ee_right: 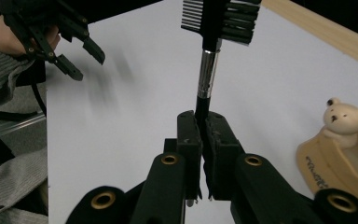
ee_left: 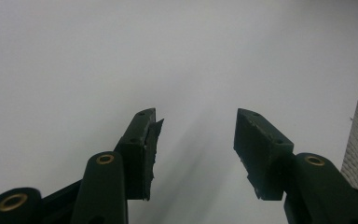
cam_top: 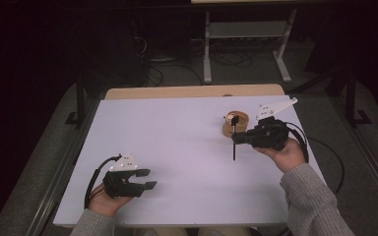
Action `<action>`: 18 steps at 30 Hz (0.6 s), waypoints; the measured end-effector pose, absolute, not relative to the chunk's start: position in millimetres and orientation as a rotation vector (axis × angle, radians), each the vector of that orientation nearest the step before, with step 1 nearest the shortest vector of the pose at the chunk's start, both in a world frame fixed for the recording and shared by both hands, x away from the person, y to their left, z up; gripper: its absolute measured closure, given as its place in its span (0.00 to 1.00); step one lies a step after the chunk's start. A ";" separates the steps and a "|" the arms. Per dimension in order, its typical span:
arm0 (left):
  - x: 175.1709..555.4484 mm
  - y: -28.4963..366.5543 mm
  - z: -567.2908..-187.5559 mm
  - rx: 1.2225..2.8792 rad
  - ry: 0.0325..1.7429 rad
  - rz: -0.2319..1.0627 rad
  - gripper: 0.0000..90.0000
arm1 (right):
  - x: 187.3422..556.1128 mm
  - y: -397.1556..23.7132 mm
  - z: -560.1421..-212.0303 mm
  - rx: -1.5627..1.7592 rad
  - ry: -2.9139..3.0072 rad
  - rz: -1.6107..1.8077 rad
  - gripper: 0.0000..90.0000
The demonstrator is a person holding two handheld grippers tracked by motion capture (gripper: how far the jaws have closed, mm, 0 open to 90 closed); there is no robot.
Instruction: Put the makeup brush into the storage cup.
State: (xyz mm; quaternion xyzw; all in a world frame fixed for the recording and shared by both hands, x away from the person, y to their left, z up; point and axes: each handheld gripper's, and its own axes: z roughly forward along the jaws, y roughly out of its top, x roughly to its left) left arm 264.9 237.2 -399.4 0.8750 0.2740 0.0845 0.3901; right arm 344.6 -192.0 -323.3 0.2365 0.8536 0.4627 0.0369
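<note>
My right gripper [cam_top: 237, 139] is shut on a small black brush [cam_top: 234, 150] with a silver collar and a comb-and-bristle head [ee_right: 220, 18]. In the right gripper view its jaws pinch the brush handle [ee_right: 202, 109], and the head points away from me. It hovers over the white table [cam_top: 177, 142], just in front of a round wooden holder [cam_top: 240, 129] bearing a little bear figure [ee_right: 344, 120]. My left gripper [cam_top: 149, 179] is at the near left of the table, open, with nothing between its fingers [ee_left: 145, 140]. The right gripper view also catches the left gripper [ee_right: 77, 51], far off at the upper left.
A bare wooden strip [cam_top: 192, 91] runs along the table's far edge. Behind it are a metal stand [cam_top: 246, 34] and cables on the dark floor. The wooden holder [ee_right: 328, 161] lies close to the right of my right jaws.
</note>
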 end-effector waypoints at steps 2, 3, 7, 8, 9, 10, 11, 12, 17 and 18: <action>265.2 238.2 -399.7 2.209 0.708 0.214 0.53 | 345.9 -192.6 -319.7 0.732 2.616 1.425 0.94; 265.7 238.9 -399.5 2.210 0.709 0.217 0.53 | 346.6 -192.9 -318.6 0.732 2.616 1.423 0.94; 265.5 239.4 -399.7 2.210 0.710 0.219 0.51 | 351.0 -194.3 -314.0 0.733 2.607 1.423 0.94; 265.5 239.6 -399.5 2.211 0.710 0.218 0.51 | 352.2 -195.1 -313.0 0.733 2.603 1.427 0.94; 265.6 239.8 -399.5 2.210 0.712 0.218 0.51 | 353.3 -195.6 -312.3 0.735 2.598 1.428 0.94; 265.6 239.8 -399.5 2.210 0.714 0.218 0.51 | 354.4 -195.9 -311.4 0.742 2.599 1.427 0.94; 266.0 240.0 -399.7 2.211 0.710 0.220 0.51 | 355.6 -196.3 -310.7 0.744 2.600 1.421 0.94; 266.2 240.0 -399.5 2.214 0.708 0.222 0.51 | 357.1 -196.9 -309.4 0.745 2.598 1.416 0.94; 265.7 240.7 -399.6 2.204 0.726 0.217 0.50 | 363.8 -201.7 -300.0 0.758 2.576 1.410 0.94; 266.5 241.5 -399.5 2.208 0.723 0.219 0.49 | 365.8 -203.0 -298.5 0.760 2.571 1.406 0.94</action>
